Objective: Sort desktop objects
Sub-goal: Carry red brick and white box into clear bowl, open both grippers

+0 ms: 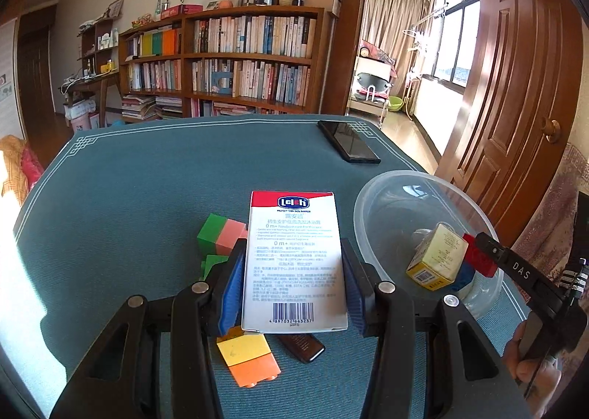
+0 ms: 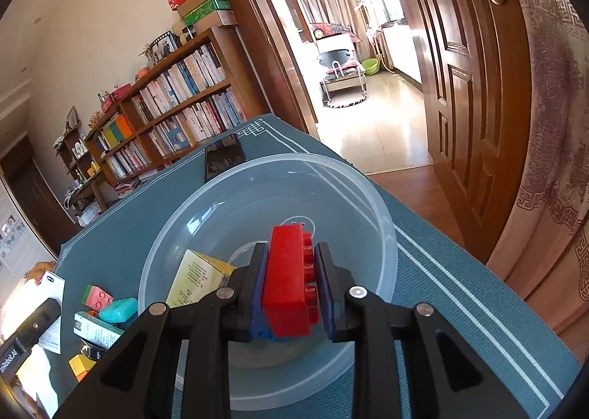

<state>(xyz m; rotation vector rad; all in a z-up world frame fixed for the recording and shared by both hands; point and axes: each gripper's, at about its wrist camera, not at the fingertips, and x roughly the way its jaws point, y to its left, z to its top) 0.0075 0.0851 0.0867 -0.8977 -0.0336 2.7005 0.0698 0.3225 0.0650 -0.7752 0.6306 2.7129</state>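
Observation:
My left gripper (image 1: 292, 283) is shut on a white carton with a red top (image 1: 294, 261) and holds it above the teal table mat. My right gripper (image 2: 292, 290) is shut on a red toy brick (image 2: 289, 279) and holds it over the clear plastic bowl (image 2: 368, 198). The bowl also shows in the left wrist view (image 1: 375, 198), with the right gripper (image 1: 478, 253) reaching into it. A yellow carton (image 2: 198, 273) lies inside the bowl, as does a blue piece (image 1: 465, 273).
A green-pink brick (image 1: 221, 235), a yellow-orange brick (image 1: 250, 356) and a dark brown item (image 1: 302, 347) lie on the mat (image 1: 147, 198) below the left gripper. A black phone (image 1: 348, 141) lies at the far edge. A teal case (image 2: 117, 309) and a small box (image 2: 97, 329) lie left of the bowl.

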